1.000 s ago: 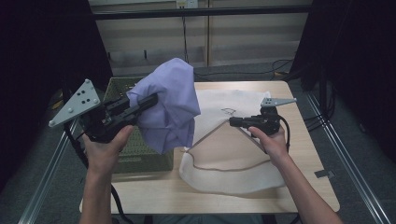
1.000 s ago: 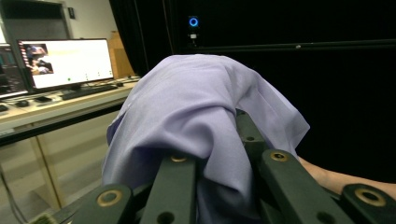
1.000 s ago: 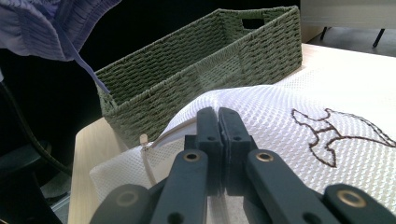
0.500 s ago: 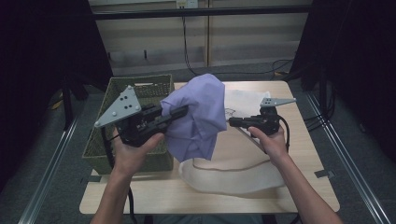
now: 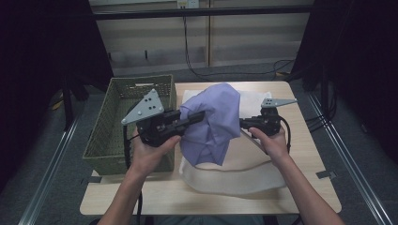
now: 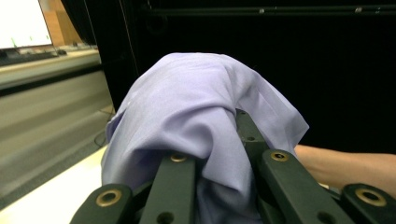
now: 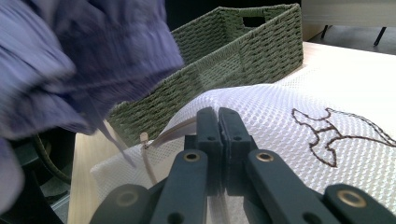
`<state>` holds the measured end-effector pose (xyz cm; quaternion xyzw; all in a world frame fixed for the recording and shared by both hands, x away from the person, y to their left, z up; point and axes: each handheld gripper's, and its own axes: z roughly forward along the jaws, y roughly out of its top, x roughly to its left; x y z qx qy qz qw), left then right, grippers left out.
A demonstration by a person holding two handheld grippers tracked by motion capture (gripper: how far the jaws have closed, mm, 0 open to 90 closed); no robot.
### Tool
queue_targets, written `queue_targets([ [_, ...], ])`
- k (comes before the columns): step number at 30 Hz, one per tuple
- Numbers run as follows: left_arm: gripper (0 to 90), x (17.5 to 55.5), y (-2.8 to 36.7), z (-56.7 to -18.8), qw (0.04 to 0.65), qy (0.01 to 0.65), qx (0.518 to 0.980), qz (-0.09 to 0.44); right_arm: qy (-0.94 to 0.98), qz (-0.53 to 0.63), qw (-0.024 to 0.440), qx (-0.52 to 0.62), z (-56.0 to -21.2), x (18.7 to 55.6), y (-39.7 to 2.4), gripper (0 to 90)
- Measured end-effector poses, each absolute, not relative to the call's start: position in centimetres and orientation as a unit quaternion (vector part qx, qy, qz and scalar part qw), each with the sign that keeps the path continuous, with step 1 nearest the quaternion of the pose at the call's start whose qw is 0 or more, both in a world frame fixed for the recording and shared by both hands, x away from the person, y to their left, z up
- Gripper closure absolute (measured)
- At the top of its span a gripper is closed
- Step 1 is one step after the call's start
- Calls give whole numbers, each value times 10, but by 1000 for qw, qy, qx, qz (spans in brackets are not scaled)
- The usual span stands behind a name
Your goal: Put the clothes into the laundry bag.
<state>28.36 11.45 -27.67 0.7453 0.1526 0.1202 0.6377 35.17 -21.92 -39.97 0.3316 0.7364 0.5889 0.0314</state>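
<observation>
The left gripper (image 5: 199,116) has its fingers clamped on the lilac shirt (image 5: 213,123), held above the white mesh bag (image 5: 234,173) on the bench; the right gripper (image 5: 244,123) pinches the bag's edge; bagging looks barely begun.

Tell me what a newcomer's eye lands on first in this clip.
The purple cloth grabs attention: it hangs bunched from the left claw, lifted above the white mesh bag at the table's middle. The right claw is shut on the bag's edge beside its zipper. A green wicker basket sits at the table's left edge.
</observation>
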Motion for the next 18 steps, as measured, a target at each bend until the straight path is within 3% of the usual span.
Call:
queue_targets([
  [18,801,289,72,-311,606,135,779,82,738,587,30,331,-402,353,-220,886],
])
